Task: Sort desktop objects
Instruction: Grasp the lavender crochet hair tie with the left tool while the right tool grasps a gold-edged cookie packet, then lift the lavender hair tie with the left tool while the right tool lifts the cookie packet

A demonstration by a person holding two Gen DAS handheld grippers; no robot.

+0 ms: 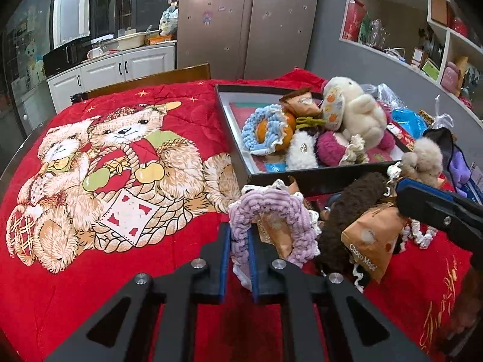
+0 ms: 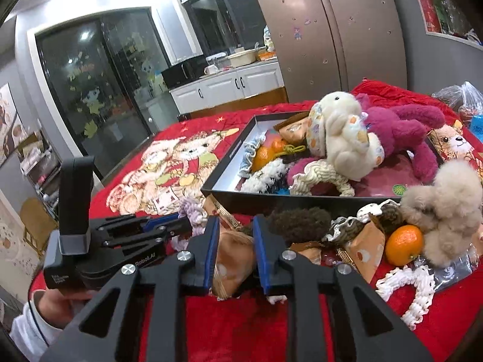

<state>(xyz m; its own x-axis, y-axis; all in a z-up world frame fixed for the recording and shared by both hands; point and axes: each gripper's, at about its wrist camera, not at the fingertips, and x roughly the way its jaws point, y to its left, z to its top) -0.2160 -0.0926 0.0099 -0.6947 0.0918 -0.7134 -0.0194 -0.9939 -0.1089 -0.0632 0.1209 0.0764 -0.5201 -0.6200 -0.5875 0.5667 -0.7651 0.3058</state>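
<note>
My left gripper [image 1: 240,256] is shut on a lilac crocheted scrunchie [image 1: 271,220] in front of the black box [image 1: 302,178]. My right gripper [image 2: 235,256] is shut on an orange Choco Magic snack packet [image 2: 232,268]; the same packet [image 1: 371,241] shows in the left wrist view beside the right gripper's fingers [image 1: 428,202]. The box holds a cream plush rabbit [image 2: 341,132], a magenta plush [image 2: 404,129], a blue scrunchie around an orange [image 1: 268,129] and other soft items. A loose orange [image 2: 403,244], a beige fluffy toy [image 2: 440,202] and a dark brown fuzzy scrunchie [image 2: 299,220] lie before the box.
A red quilt with teddy bears [image 1: 105,166] covers the table. A white crocheted ring [image 2: 413,289] lies at the right. Plastic bags [image 1: 407,120] sit behind the box. A fridge [image 1: 247,21] and shelves [image 1: 422,30] stand beyond the table.
</note>
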